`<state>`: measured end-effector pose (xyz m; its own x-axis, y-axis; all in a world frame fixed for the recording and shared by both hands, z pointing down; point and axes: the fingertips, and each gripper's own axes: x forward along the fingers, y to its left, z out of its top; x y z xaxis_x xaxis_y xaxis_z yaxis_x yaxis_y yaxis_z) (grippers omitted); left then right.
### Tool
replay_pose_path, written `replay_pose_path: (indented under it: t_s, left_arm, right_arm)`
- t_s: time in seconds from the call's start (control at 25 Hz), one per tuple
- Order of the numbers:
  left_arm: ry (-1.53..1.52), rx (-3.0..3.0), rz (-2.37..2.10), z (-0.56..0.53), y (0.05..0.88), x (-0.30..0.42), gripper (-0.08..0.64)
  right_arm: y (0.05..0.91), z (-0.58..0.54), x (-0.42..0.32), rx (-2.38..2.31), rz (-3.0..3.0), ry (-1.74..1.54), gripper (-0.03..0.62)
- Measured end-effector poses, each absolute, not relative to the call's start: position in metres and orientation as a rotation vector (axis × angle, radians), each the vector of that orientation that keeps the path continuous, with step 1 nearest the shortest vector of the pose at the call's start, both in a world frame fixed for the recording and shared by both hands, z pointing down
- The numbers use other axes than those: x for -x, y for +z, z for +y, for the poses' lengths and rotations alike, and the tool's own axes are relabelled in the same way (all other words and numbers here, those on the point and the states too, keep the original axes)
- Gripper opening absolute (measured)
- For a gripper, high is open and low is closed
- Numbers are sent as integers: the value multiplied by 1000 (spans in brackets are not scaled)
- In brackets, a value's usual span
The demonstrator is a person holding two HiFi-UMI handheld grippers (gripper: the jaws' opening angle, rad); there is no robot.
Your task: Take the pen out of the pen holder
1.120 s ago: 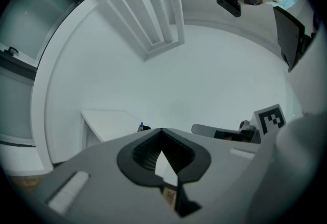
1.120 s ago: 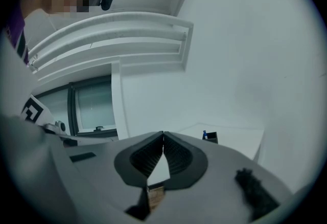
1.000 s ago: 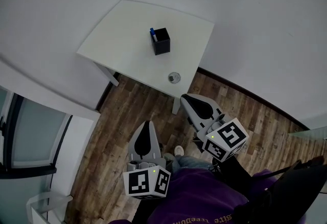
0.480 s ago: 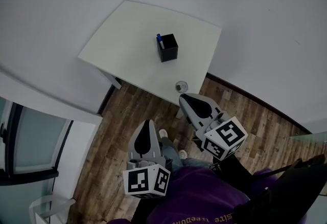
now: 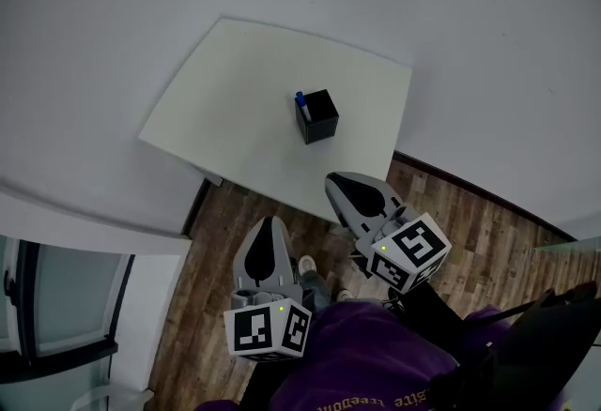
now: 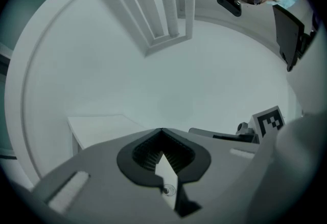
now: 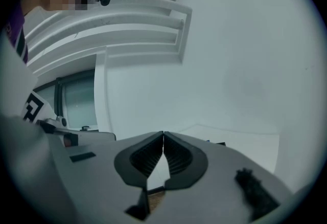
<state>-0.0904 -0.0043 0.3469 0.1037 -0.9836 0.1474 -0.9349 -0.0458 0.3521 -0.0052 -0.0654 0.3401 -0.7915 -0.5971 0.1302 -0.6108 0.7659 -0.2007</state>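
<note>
- The left gripper point(image 5: 269, 222) hangs over the wooden floor point(image 5: 211, 250), just off the table's 6 o'clock edge. Its jaws are pressed together with nothing between them.
- The white table point(image 5: 235, 90) bears the black pen holder point(image 5: 320, 118), at 1 o'clock from that gripper.
- The blue pen point(image 5: 301, 102) stands in the holder's 10 o'clock corner.
- The right gripper point(image 5: 330, 179), at the holder's 6 o'clock, has its jaws closed and empty.

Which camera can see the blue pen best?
The head view: the blue pen sticks out of the black pen holder on the white table. Both gripper views show only bits of the table; no pen shows there.
</note>
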Motion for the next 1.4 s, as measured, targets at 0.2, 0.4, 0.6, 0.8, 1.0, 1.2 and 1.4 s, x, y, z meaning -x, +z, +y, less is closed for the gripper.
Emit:
replay_pose_path:
  t_s: [0.2, 0.4, 0.6, 0.8, 1.0, 1.2, 1.4]
  left_arm:
    - [-183, -2053, -1840, -30, 351, 105, 5]
    - [-182, -2062, -1814, -49, 355, 118, 5]
    - [-190, -2077, -1796, -64, 358, 125, 5]
    - [-180, -2076, -1777, -79, 364, 123, 5]
    - [-175, -2065, -1791, -101, 367, 116, 5]
    - [-167, -2029, -1806, -123, 367, 109, 5]
    - [-166, -1994, -1838, -147, 368, 112, 5]
  right_arm:
    - [348, -89, 21, -1019, -2868, 367, 11]
    - [355, -109, 29, -1057, -2836, 371, 11]
    - [360, -123, 32, -1095, -2816, 361, 11]
    - [366, -139, 31, -1099, -2796, 333, 11]
    - [368, -162, 26, -1073, -2792, 291, 11]
    - [375, -194, 22, -1032, -2769, 281, 11]
    - [386, -226, 29, -950, -2738, 258, 12]
